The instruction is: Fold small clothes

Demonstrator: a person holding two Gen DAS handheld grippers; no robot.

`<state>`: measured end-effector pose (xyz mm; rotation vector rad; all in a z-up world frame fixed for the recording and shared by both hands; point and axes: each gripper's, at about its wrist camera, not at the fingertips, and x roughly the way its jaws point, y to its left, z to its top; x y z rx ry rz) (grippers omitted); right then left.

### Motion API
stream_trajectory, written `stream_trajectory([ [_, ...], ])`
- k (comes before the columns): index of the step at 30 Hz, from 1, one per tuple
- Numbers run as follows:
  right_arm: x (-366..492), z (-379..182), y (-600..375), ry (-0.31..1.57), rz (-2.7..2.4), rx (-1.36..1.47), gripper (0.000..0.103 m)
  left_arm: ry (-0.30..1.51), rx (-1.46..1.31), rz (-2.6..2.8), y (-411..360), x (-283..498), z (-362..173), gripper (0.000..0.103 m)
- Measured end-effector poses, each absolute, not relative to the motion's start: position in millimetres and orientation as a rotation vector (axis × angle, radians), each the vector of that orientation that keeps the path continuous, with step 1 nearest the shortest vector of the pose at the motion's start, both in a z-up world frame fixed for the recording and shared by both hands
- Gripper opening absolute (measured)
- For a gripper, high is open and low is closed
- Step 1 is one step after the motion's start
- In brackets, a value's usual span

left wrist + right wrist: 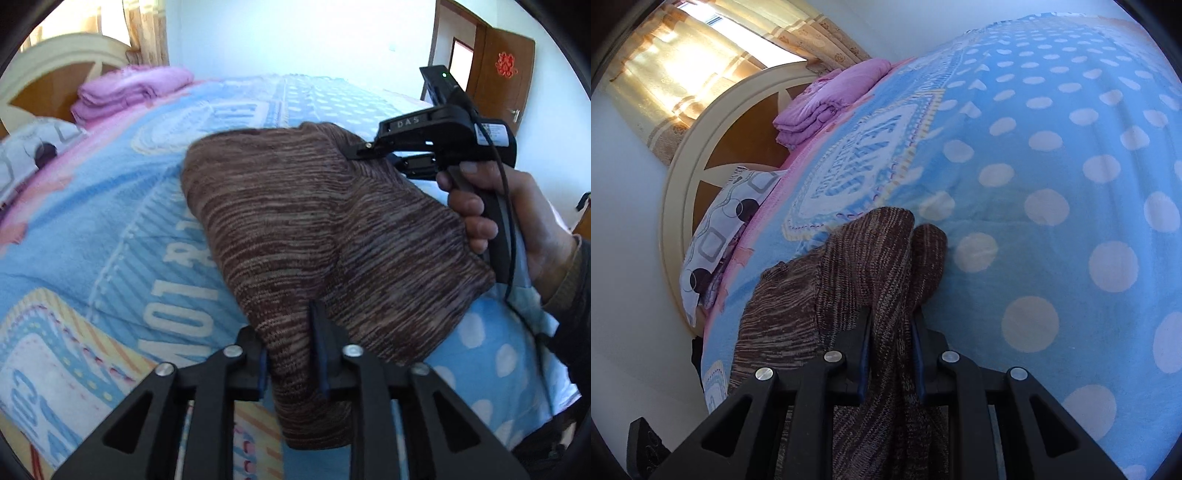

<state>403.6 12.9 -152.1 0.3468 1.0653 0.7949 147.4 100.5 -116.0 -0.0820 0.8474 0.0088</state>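
Observation:
A brown striped knit garment [314,221] lies folded on the blue blanket [122,221]. In the left wrist view its near fold sits between the fingers of my left gripper [291,354]; the jaws stand slightly apart and the cloth is not squeezed. My right gripper [364,149], held by a hand [491,221], pinches the garment's far right corner. In the right wrist view the right gripper [892,347] is shut on a bunched fold of the knit garment [857,266], which droops onto the dotted part of the blanket [1052,184].
A folded pink blanket [125,92] and a patterned pillow [26,155] lie by the wooden headboard [713,147]. Curtains [683,70] hang behind the bed. A wooden door [506,74] stands at the far right.

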Motion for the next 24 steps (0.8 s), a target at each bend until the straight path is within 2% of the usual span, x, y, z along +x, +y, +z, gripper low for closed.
stream_trajectory([
  [1, 401.4, -148.4, 9.6, 1.048, 0.770, 0.334, 0.023, 0.851, -0.069, 0.032, 100.3, 146.1, -115.2, 0.051],
  [3, 392.6, -134.9, -0.4, 1.008, 0.710, 0.304, 0.027, 0.857, -0.046, 0.089, 101.4, 139.3, -108.2, 0.067],
  [4, 385.2, -125.4, -6.9, 0.985, 0.688, 0.297, 0.028, 0.840, -0.044, 0.087, 101.8, 133.7, -103.3, 0.067],
  [5, 377.2, -116.9, -13.2, 0.960, 0.671, 0.290, 0.034, 0.812, -0.038, 0.084, 104.3, 125.7, -96.6, 0.069],
  [7, 349.6, -92.8, -26.0, 0.884, 0.621, 0.239, 0.046, 0.776, -0.015, 0.125, 106.5, 114.5, -85.4, 0.085],
  [10, 308.0, -65.8, -36.8, 0.800, 0.594, 0.178, 0.049, 0.728, -0.020, 0.162, 113.4, 105.1, -68.6, 0.085],
  [14, 248.8, -40.4, -45.8, 0.714, 0.599, 0.144, 0.059, 0.683, -0.047, 0.167, 120.3, 100.1, -49.1, 0.085],
  [24, 196.5, -14.1, -51.1, 0.655, 0.620, 0.091, 0.059, 0.605, -0.033, 0.147, 109.7, 89.9, -29.9, 0.087],
])
